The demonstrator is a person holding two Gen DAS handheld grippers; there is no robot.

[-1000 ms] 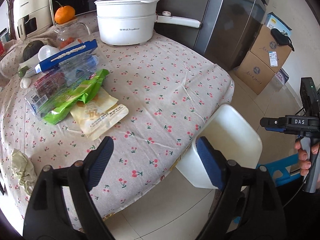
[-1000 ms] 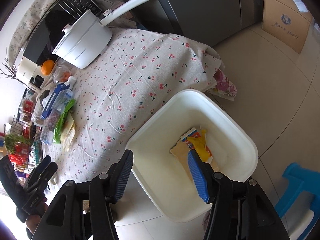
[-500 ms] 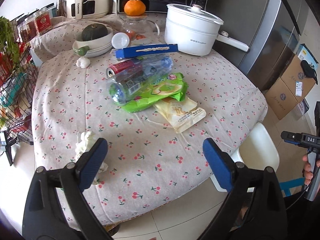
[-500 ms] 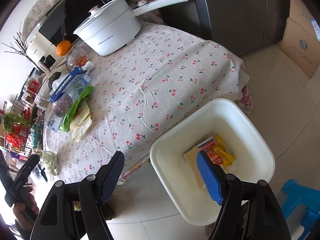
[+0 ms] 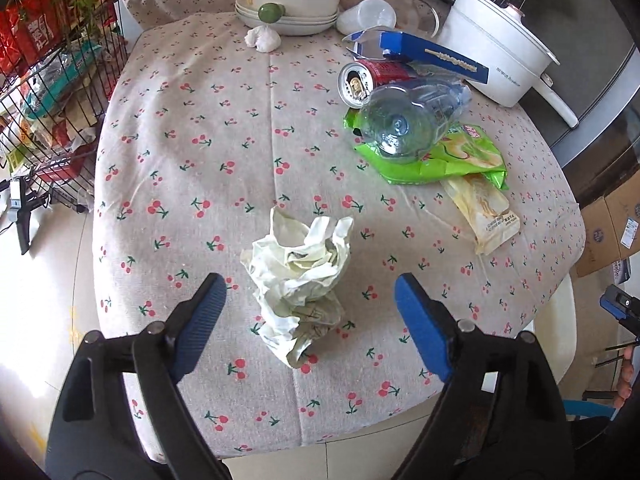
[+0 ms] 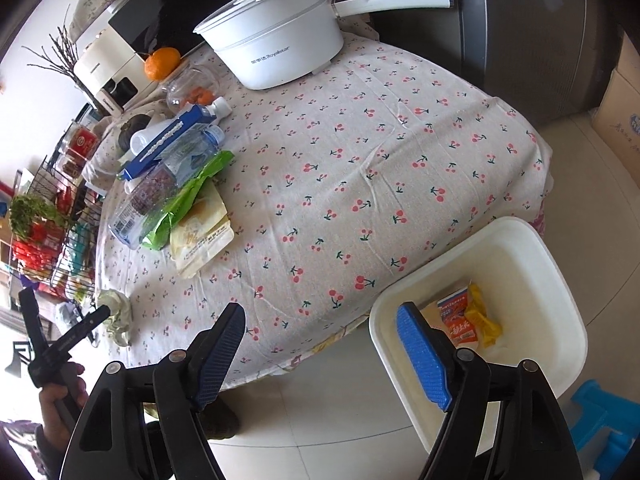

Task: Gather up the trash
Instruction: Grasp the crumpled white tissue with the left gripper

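A crumpled pale wrapper [image 5: 298,278] lies on the cherry-print tablecloth [image 5: 224,152], right between the tips of my open, empty left gripper [image 5: 310,294]. Farther on lie a clear plastic bottle [image 5: 412,120], a red can [image 5: 362,80], a green chip bag [image 5: 440,160], a beige snack packet [image 5: 486,210] and a blue box [image 5: 432,56]. My right gripper [image 6: 320,320] is open and empty, above the floor at the table's edge. The white bin [image 6: 520,264] stands on the floor to its right and holds a red-white packet [image 6: 458,318] and a yellow wrapper [image 6: 482,320].
A white pot [image 6: 280,46] with a long handle stands at the table's far side. Stacked bowls with a dark squash [image 5: 294,0], an orange [image 6: 162,64] and a glass jar [image 6: 192,88] are there too. A wire rack [image 5: 48,92] stands left of the table, cardboard boxes [image 6: 622,96] and a blue stool [image 6: 608,432] right.
My left gripper has swung left from the bin side and come in low over the crumpled wrapper. My right gripper has drawn back from above the bin and turned towards the table.
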